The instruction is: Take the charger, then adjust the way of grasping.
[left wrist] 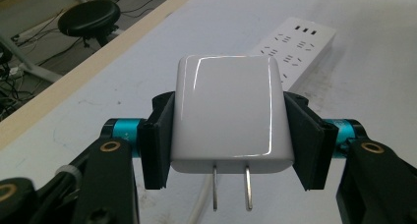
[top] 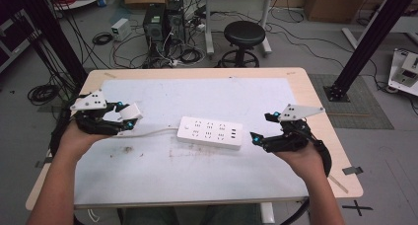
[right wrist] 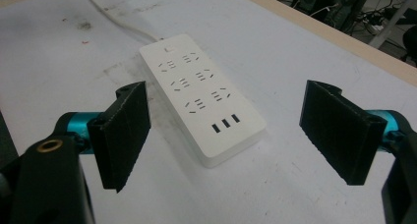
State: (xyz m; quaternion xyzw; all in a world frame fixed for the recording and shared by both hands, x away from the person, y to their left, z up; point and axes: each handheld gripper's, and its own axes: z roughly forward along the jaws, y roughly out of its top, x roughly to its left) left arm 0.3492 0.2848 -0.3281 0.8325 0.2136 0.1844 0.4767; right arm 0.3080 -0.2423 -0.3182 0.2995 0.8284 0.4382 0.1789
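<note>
Two hand-held grippers flank a white power strip (top: 210,132) in the high view, the left gripper (top: 129,117) clamped on a white plug adapter (top: 131,110) just left of the strip's cable end and the right gripper (top: 261,127) spread wide just beyond its USB end. From the left gripper view, the adapter (left wrist: 229,118) sits squeezed between both black pads (left wrist: 158,141), two prongs pointing back toward the camera, with the strip (left wrist: 295,47) ahead and to the right. From the right gripper view, the right gripper (right wrist: 236,135) gapes empty, the strip (right wrist: 201,96) lying between and just ahead of its jaws.

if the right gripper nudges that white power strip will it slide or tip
The power strip lies flat, low and wide on the table, so it would probably slide rather than tip. Its cord trails off one end, so it may pivot or drag. The casing looks smooth, likely slippery.
</note>
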